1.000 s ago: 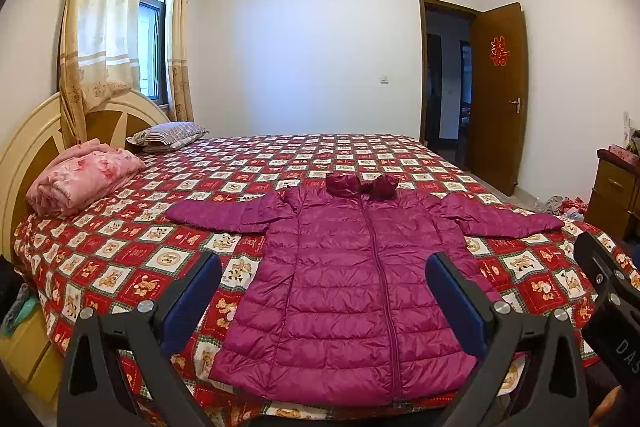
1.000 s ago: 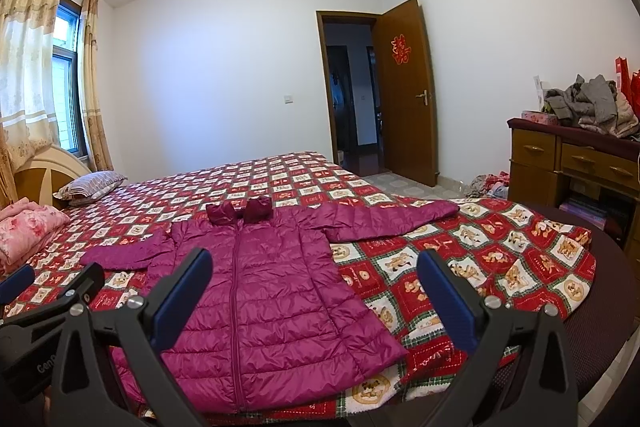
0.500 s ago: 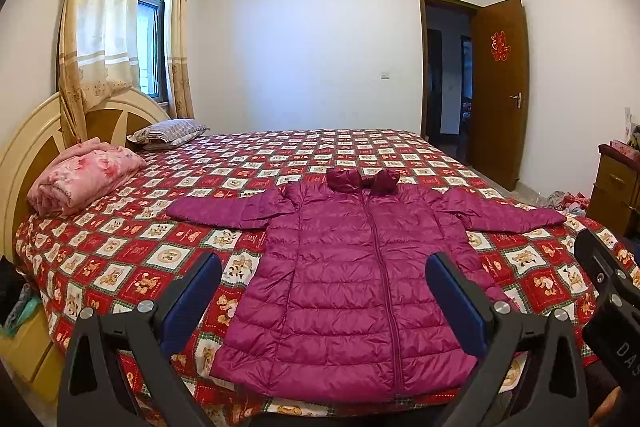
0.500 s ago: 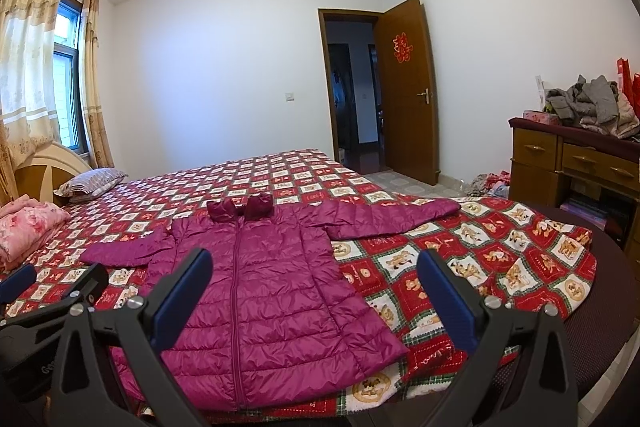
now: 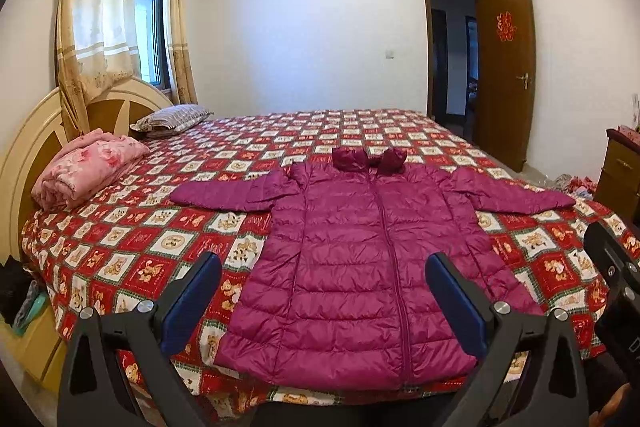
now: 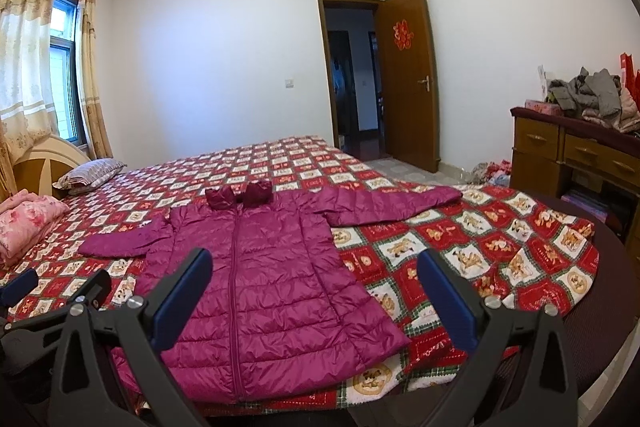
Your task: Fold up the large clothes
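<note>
At nine o'clock in my left wrist view I see the folded pink floral quilt [image 5: 86, 169] lying against the cream and tan wooden headboard [image 5: 34, 143], with the striped grey pillow [image 5: 172, 117] just beyond it at ten o'clock, under the beige patterned curtains [image 5: 98, 23]. My left gripper [image 5: 323, 301] hangs at six o'clock with its jaws spread wide and nothing between them, its blue-padded fingers [image 5: 191, 301] framing the lower half of the garment without touching it.

The task's thing, a magenta quilted puffer coat [image 5: 360, 259], lies flat and zipped, front up, in the middle of the bed with the red checked bear-print bedspread [image 5: 132, 247]. Its hem is near the foot edge closest to me, its folded collar at twelve o'clock, and both sleeves are stretched out toward nine and three.

In the right wrist view, my right gripper [image 6: 314, 301] sits at six o'clock, jaws likewise released and empty, over the coat's right hem and the bedspread beside it. At one o'clock the brown wooden door [image 6: 406, 75] stands open. At three o'clock a brown wooden dresser [image 6: 576, 155] carries a heap of grey clothes [image 6: 586, 95].
</note>
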